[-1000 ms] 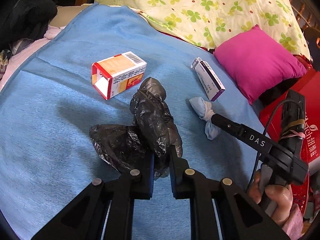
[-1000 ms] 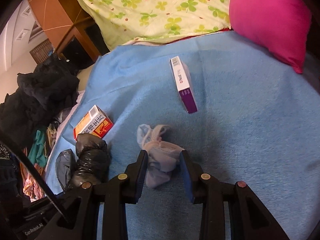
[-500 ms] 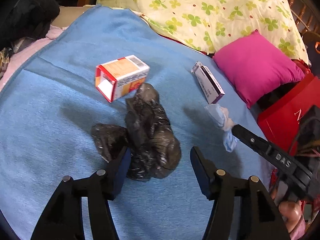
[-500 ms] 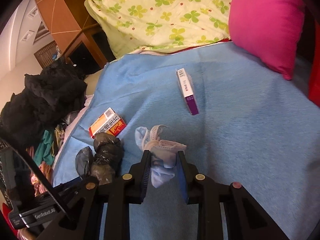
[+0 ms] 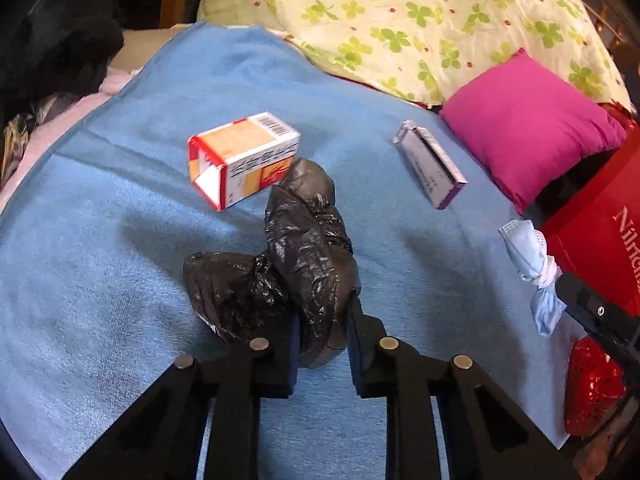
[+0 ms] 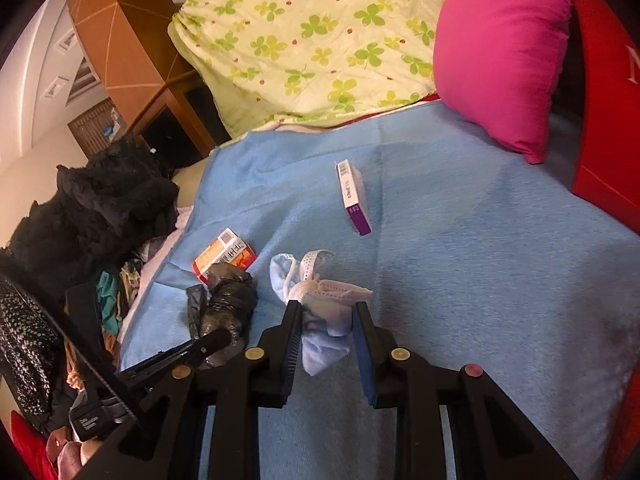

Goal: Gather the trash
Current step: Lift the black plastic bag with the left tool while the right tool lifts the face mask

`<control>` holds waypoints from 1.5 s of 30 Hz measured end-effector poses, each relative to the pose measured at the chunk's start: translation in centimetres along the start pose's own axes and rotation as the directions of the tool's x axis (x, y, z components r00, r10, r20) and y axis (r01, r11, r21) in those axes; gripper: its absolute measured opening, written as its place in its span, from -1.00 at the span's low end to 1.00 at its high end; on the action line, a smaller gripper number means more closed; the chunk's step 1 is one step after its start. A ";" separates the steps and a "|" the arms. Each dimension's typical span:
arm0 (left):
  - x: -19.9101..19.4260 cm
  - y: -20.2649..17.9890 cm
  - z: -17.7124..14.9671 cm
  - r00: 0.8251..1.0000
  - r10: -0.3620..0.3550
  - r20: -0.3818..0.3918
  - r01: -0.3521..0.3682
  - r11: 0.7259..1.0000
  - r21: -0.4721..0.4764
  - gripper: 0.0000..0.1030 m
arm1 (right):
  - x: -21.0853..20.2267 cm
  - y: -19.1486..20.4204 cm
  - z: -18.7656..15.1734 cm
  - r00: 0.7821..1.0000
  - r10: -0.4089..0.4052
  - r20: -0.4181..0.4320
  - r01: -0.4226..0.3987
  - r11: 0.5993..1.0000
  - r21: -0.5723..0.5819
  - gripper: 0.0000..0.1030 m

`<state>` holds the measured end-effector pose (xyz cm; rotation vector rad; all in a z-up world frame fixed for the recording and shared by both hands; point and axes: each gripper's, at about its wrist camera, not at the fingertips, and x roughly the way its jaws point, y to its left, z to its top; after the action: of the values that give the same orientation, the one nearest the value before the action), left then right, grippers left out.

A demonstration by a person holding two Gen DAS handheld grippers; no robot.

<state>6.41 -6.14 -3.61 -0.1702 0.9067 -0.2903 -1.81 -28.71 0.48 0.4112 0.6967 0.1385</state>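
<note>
Left wrist view: the left gripper (image 5: pixel 322 332) has just closed, and its 2 black fingers pinch the near end of a crumpled black plastic bag (image 5: pixel 308 248). The bag lies on a blue blanket (image 5: pixel 100 240); its far end touches a red, orange and white carton (image 5: pixel 244 158) that lies on its side with an open flap toward the camera. A flat purple and white box (image 5: pixel 430 168) lies farther right on the blanket, apart from the bag and near a magenta pillow (image 5: pixel 528 124). A clover-print quilt (image 5: pixel 420 20) covers the far end of the bed. At the right edge, the right gripper's fingers (image 5: pixel 588 308) hold a knotted light blue mask (image 5: pixel 532 264), which hangs clear of the blanket in front of a red paper bag (image 5: pixel 600 236).

Right wrist view: the right gripper (image 6: pixel 326 324) is pressed together on the crumpled mask (image 6: pixel 320 316), gripped between both pads, with a white ear strap looped above them. Below and to the left, the black bag (image 6: pixel 228 300) rests against the carton (image 6: pixel 224 254), with 1 finger (image 6: pixel 208 346) of the left gripper reaching it. The purple box (image 6: pixel 352 198) lies alone near the middle of the blanket (image 6: pixel 500 260). The pillow (image 6: pixel 500 52) and the red bag (image 6: pixel 600 100) stand at the upper right. A heap of dark clothing (image 6: pixel 100 208) lies beyond the blanket's left edge.
</note>
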 end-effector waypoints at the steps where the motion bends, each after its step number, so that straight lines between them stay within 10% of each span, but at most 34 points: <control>1: -0.4 -0.2 -0.1 1.000 -0.005 0.009 0.005 1.000 0.011 -0.62 | -0.5 -0.1 0.0 1.000 0.003 0.010 -0.003 1.000 0.002 -0.46; 22: -9.4 -7.1 -4.3 0.976 0.023 0.215 -0.085 0.955 0.285 -0.63 | -10.7 -1.2 -3.5 0.987 0.008 0.162 -0.013 1.000 0.026 -0.46; 45: -13.5 -11.9 -7.1 0.932 0.097 0.350 -0.234 0.897 0.374 -0.63 | -13.7 -1.5 -3.1 0.967 -0.055 0.249 0.067 0.997 -0.039 -0.46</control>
<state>-9.10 -13.28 5.36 0.2479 0.5117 -0.2757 -14.33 -32.61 5.86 0.3536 0.4585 0.0439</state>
